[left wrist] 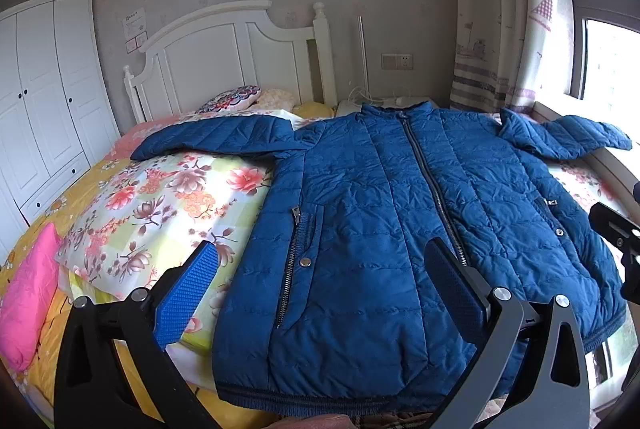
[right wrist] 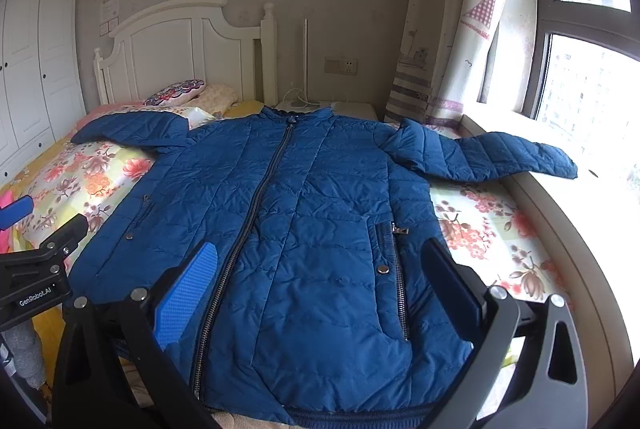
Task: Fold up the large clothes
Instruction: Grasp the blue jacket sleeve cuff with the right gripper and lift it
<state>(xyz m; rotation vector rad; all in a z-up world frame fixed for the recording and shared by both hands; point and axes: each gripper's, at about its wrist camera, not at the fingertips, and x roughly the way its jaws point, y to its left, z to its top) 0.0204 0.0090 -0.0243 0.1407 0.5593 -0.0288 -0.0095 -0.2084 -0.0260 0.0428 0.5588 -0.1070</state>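
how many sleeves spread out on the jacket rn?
2. One sleeve lies out toward the wardrobe side over the floral bedding; the other sleeve reaches onto the window ledge. Both grippers are open, holding nothing.

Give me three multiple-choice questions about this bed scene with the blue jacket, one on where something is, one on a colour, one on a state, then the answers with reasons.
1. Where does the jacket's window-side sleeve end?
A. Tucked under the body
B. On the ledge by the window
C. Across the zipper

2. What colour is the plain cushion at the bed's near left edge?
A. Pink
B. Green
C. Black

3. What is the state of the front zipper?
A. Open to the hem
B. Half open
C. Closed up to the collar

Answers:
1. B, since the sleeve stretches sideways and its cuff lies on the pale ledge under the window.
2. A, since the left wrist view shows it bright pink beside the floral bedding.
3. C, since the teeth run joined from hem to collar in both views.

Both the left gripper and right gripper hover open, holding nothing.
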